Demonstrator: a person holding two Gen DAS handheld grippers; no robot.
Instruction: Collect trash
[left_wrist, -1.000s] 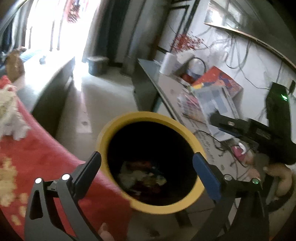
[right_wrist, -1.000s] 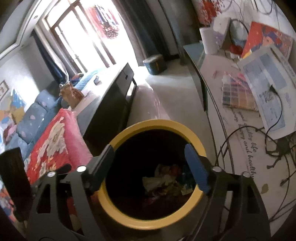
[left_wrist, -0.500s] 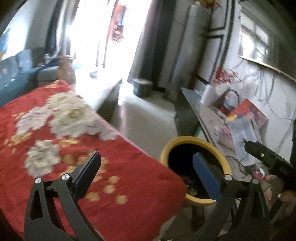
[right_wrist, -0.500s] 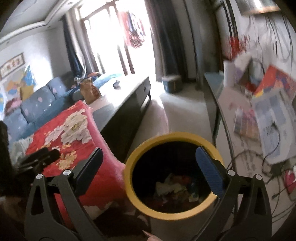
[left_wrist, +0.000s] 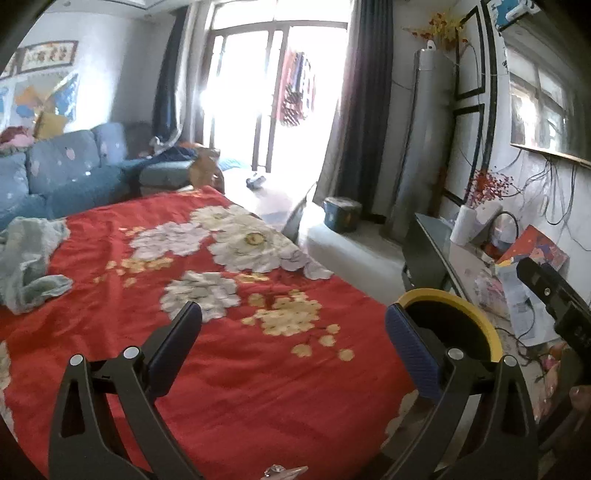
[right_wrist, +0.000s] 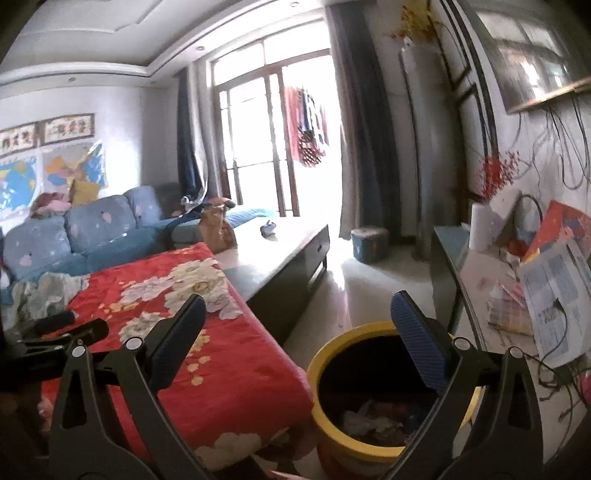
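Observation:
A yellow-rimmed trash bin (right_wrist: 332, 354) stands on the floor at the corner of a red flowered cloth (right_wrist: 221, 369); crumpled trash (right_wrist: 373, 421) lies inside it. In the left wrist view the bin (left_wrist: 476, 317) sits at the right, beyond the cloth (left_wrist: 240, 350). My left gripper (left_wrist: 293, 345) is open and empty above the cloth. My right gripper (right_wrist: 297, 334) is open and empty above the cloth's edge and the bin. The right gripper's body (left_wrist: 554, 299) shows at the right in the left wrist view.
A crumpled pale green cloth (left_wrist: 29, 258) lies on the red cloth at the left. A dark low table (right_wrist: 280, 254) stands behind. A desk (right_wrist: 517, 295) with papers and cables runs along the right wall. A blue sofa (right_wrist: 74, 232) sits at the back left.
Both grippers have lifted and tilted up from over the bin. The left one has swung left over the red cloth. The bin has dropped low in both views.

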